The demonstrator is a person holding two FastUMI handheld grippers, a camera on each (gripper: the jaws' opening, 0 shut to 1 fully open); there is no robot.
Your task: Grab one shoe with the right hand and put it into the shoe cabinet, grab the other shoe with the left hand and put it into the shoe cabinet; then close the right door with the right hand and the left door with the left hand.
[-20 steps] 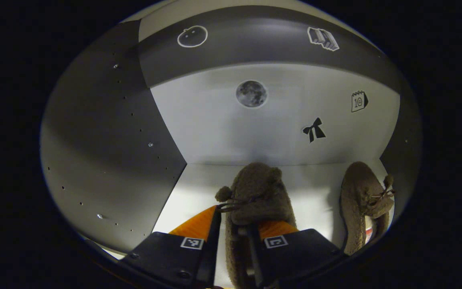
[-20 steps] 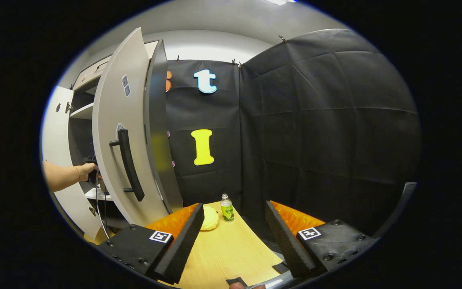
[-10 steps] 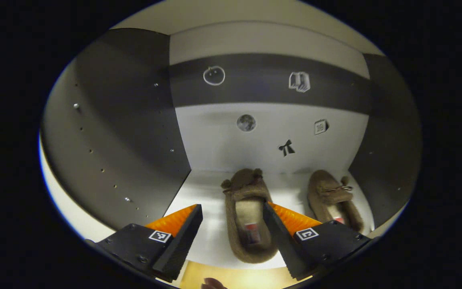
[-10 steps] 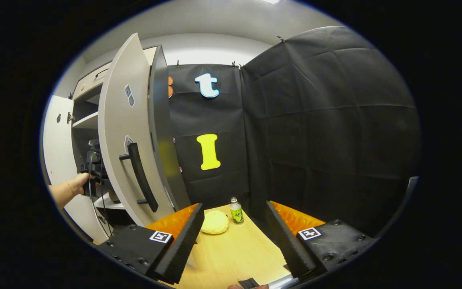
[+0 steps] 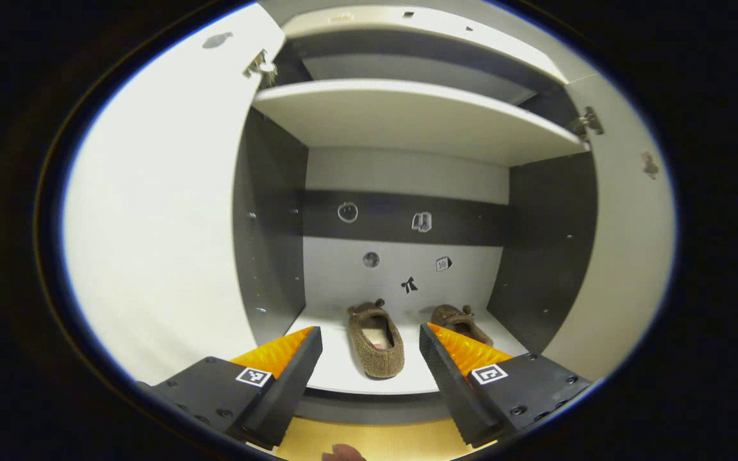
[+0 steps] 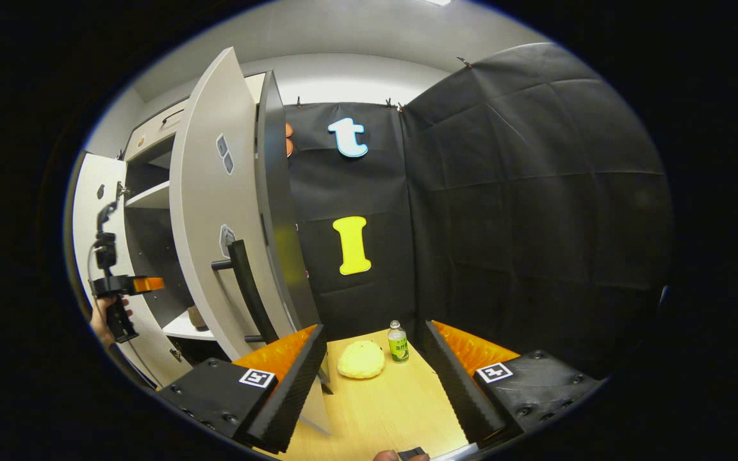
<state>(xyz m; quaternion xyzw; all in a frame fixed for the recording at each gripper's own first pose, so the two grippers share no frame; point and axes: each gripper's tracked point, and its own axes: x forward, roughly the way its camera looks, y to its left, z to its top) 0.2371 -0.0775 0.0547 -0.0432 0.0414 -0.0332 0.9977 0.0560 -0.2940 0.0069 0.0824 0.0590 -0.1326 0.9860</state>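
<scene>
Two brown fuzzy slippers are sitting side by side on the bottom shelf [image 5: 343, 365] of the shoe cabinet [image 5: 407, 173], toes toward the back panel. I am seeing the left slipper [image 5: 376, 340] between the fingers of my left tongs [image 5: 370, 358], and the right slipper [image 5: 460, 322] is peeking out partly behind the right-hand finger. My left tongs are hovering spread wide and gripping nothing, in front of the cabinet and apart from both slippers. The left door [image 5: 151, 218] and the right door [image 5: 625, 256] are both standing open at the sides of the compartment, with an upper shelf [image 5: 407, 115] spanning overhead.

My right tongs [image 6: 374, 368] are also hanging released and carrying nothing, over the wooden desk [image 6: 382, 403]. Ahead of them on the desk a yellow bun-like thing [image 6: 360, 359] and a small green-labelled bottle [image 6: 398, 342] are resting near each other. To the left in the right gripper view, the right door [image 6: 215, 211] is swung out with its dark bar handle [image 6: 247, 288] facing me, and farther left a hand [image 6: 101, 320] is holding the other tongs [image 6: 122, 285] before the open cabinet.
</scene>
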